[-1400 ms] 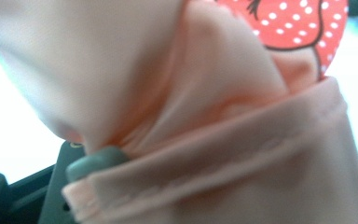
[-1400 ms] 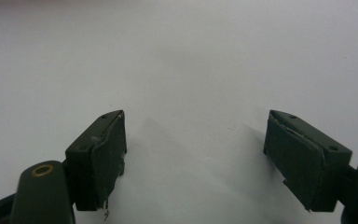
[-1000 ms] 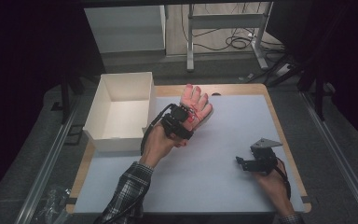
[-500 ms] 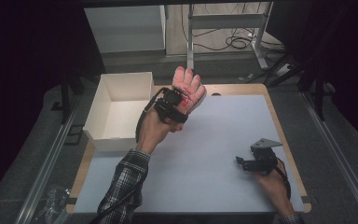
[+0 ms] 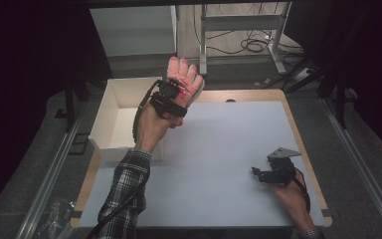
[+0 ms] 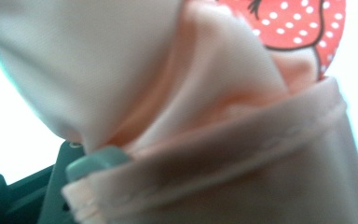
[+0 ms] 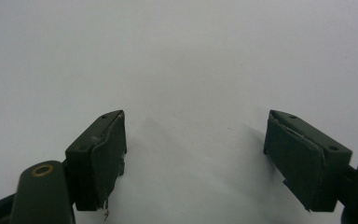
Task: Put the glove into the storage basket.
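Note:
A pale pink glove (image 5: pixel 183 78) with a red strawberry print hangs from my left gripper (image 5: pixel 175 93), which is shut on its cuff and held up in the air near the far right corner of the white box (image 5: pixel 110 115). Seen from the left gripper, the pink glove (image 6: pixel 205 116) crowds the lens, with a red white-dotted patch at top right; one grey-green pad (image 6: pixel 95 161) pokes out from under the hem. My right gripper (image 5: pixel 264 175) rests low over the white table (image 5: pixel 219 144) at the near right. That right gripper (image 7: pixel 196 140) stands open with nothing between its pads.
The open white box stands at the table's far left corner, its inside bare as far as I can see. A wooden rim (image 5: pixel 298 134) frames the white tabletop. Behind the table are desk legs and cables (image 5: pixel 251 45) on the floor.
My left gripper has risen and moved toward the far side, nearer the box, carrying the glove. The right gripper has stayed where it was.

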A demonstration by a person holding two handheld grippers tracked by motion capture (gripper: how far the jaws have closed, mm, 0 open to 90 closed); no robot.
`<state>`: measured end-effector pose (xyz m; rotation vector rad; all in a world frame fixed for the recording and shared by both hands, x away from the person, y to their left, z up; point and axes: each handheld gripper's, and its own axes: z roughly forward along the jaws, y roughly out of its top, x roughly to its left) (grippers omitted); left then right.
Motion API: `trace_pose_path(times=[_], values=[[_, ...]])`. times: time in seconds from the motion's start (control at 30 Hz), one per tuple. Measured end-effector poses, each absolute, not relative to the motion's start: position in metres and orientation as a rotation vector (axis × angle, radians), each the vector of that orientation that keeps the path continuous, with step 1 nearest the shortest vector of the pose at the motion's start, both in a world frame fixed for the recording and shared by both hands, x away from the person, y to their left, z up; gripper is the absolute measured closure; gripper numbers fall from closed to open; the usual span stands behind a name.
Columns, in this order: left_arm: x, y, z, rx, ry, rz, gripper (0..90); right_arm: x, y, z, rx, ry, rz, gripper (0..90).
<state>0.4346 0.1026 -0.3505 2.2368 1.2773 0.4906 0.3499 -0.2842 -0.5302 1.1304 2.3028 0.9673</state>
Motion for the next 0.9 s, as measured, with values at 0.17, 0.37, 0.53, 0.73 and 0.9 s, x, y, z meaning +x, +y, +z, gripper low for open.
trace_pose_path(times=[0.17,0.37,0.53,0.73,0.9], values=[[0.436,0.126,-0.345,2.204,1.336,0.526,39.8,0.35,-0.284,-0.53,1.13,2.302,0.967,21.3],[0.436,0.151,-0.344,2.169,1.402,0.552,39.7,0.35,-0.284,-0.53,1.128,2.302,0.966,21.3],[0.436,0.172,-0.349,2.141,1.462,0.564,39.6,0.35,-0.284,-0.53,1.129,2.302,0.966,21.3],[0.439,0.196,-0.365,2.11,1.543,0.561,39.3,0.35,-0.284,-0.53,1.129,2.302,0.966,21.3],[0.443,0.207,-0.381,2.091,1.586,0.553,39.1,0.35,-0.284,-0.53,1.129,2.302,0.965,21.3]])
